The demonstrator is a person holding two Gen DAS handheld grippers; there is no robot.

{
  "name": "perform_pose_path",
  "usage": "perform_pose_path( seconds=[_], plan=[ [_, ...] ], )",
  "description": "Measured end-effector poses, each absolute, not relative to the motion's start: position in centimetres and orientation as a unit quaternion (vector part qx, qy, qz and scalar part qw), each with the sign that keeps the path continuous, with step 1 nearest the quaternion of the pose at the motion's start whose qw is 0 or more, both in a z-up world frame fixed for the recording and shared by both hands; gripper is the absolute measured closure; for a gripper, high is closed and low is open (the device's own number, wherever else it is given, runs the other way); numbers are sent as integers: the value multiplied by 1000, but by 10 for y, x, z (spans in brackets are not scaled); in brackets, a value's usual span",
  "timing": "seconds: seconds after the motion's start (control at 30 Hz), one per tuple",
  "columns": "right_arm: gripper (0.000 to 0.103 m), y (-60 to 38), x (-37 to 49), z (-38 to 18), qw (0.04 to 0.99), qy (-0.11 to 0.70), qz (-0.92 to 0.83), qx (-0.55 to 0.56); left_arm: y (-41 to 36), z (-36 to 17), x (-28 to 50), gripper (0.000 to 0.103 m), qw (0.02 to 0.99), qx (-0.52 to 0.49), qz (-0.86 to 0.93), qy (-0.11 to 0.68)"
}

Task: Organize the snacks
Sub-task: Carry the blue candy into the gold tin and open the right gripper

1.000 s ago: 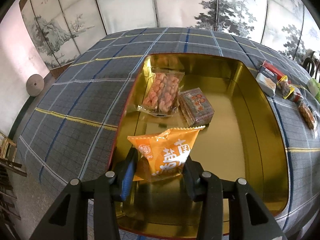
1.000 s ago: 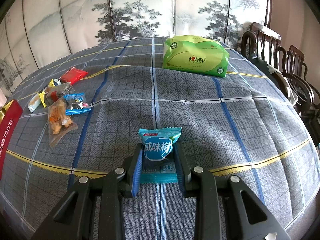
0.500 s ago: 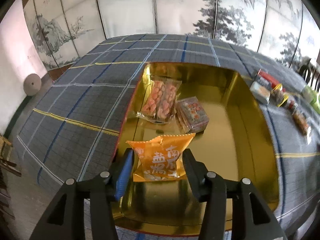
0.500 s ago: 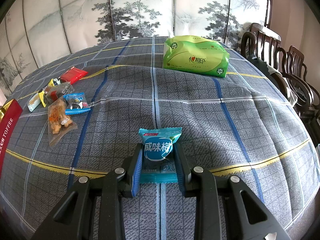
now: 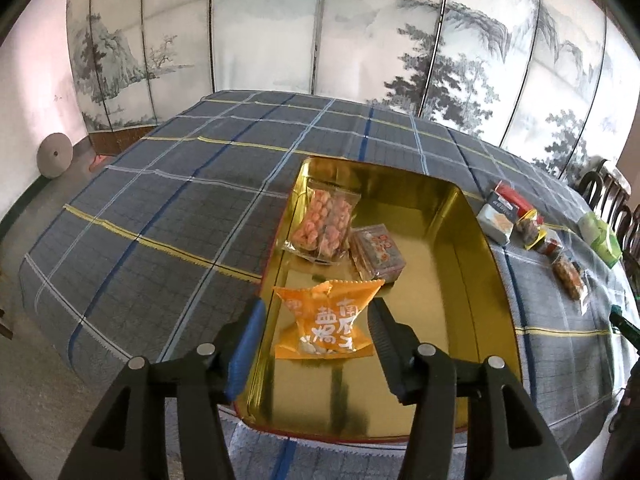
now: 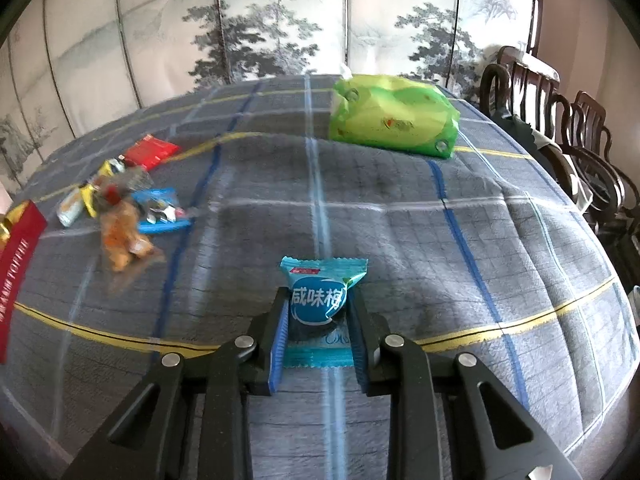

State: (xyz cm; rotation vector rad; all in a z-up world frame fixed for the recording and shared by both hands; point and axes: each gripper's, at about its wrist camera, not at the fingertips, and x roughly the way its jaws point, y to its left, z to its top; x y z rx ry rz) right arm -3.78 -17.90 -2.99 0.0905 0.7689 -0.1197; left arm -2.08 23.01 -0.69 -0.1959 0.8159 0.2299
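Filling the near-left of the gold tin [image 5: 472, 240], the orange packet [image 5: 330, 322] lies flat, printed face up, long axis across the tin; the left gripper [image 5: 316, 334] has just been opening, its pads clear of the packet. Puffy, light and crinkly, it probably crushes easily. The smaller teal packet [image 6: 322, 296], equally soft, stands clenched at its waist in the right gripper [image 6: 318, 330], crimped end pointing far.

three packets [image 5: 326, 322] in tin [image 5: 460, 264] — table [image 5: 160, 216]

Three snack packets [image 5: 329, 325] in one tin [image 5: 476, 240]
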Motion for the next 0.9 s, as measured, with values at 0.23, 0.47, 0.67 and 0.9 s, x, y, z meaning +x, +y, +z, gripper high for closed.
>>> perform_pose_path(
  seconds=[0.23, 0.47, 0.67, 0.9],
  plan=[
    [79, -140, -37, 22, 942, 334, 0, 26, 229, -3, -26, 49, 905, -100, 101, 402],
    [79, -66, -18, 53, 936, 321, 141, 29, 220, 5, -33, 49, 910, -79, 96, 395],
    [79, 2, 4, 57, 904, 342, 253, 38, 223, 7, -36, 49, 911, -84, 90, 395],
    [79, 47, 25, 40, 876, 374, 306, -3, 228, 4, -36, 49, 909, -69, 92, 401]
  ],
)
